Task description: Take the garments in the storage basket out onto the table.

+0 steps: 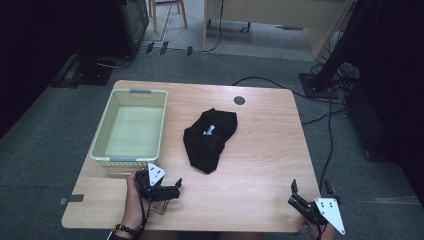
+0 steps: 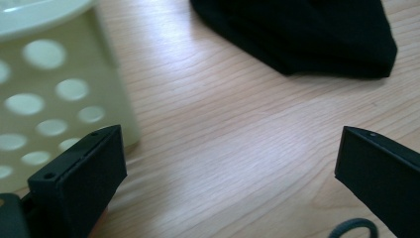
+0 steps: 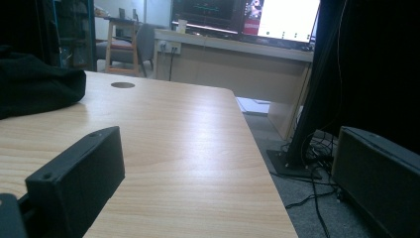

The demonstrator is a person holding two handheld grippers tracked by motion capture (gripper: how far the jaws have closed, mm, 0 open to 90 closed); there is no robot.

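Left gripper (image 1: 176, 187): I keep it wide apart, holding nothing, beside the basket (image 1: 102, 142).
Right gripper (image 1: 310, 192): wide apart too, at four o'clock.
Black cloth (image 1: 209, 138): mid-table, ready to grab.

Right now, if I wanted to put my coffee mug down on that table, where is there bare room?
The widest bare wood lies right of the black cloth, out to the table edge, and along the near edge between the left gripper and right gripper. It is tighter on the left, where the basket stands close to the cloth.
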